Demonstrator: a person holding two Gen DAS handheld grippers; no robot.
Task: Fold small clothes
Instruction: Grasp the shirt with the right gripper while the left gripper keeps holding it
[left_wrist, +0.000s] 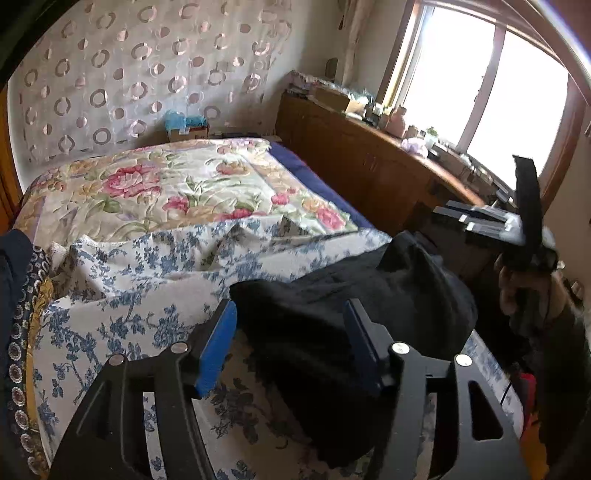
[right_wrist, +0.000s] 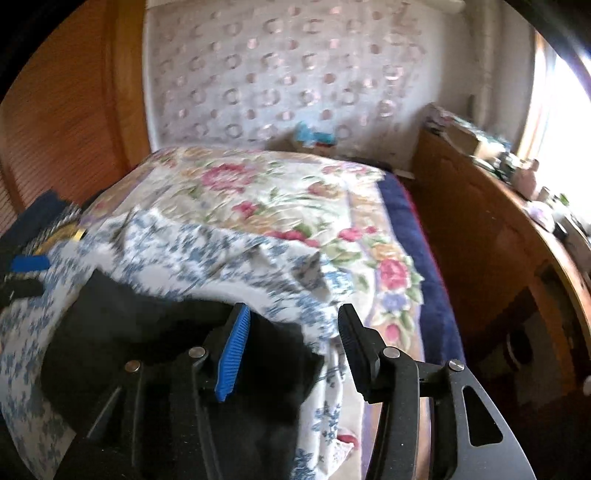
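Note:
A black garment (left_wrist: 332, 295) lies crumpled on a blue-and-white flowered cloth (left_wrist: 147, 295) spread over the near end of the bed. My left gripper (left_wrist: 290, 302) hovers just over the garment's left part with its blue-padded jaws apart and nothing pinched. In the right wrist view the same black garment (right_wrist: 147, 332) lies low and left, and my right gripper (right_wrist: 293, 308) stands open above its right edge and the flowered cloth (right_wrist: 221, 251). The right gripper (left_wrist: 454, 216) also shows at the right of the left view, held by a hand (left_wrist: 517, 288). The left gripper (right_wrist: 26, 275) shows at the far left of the right view.
A quilt with pink flowers (left_wrist: 184, 184) covers the far half of the bed. A wooden cabinet (left_wrist: 369, 162) with clutter on top runs along the right under a bright window (left_wrist: 480, 92). Dark patterned clothes (left_wrist: 18, 295) are piled at the left. A curtain with ring patterns (left_wrist: 129, 74) hangs behind.

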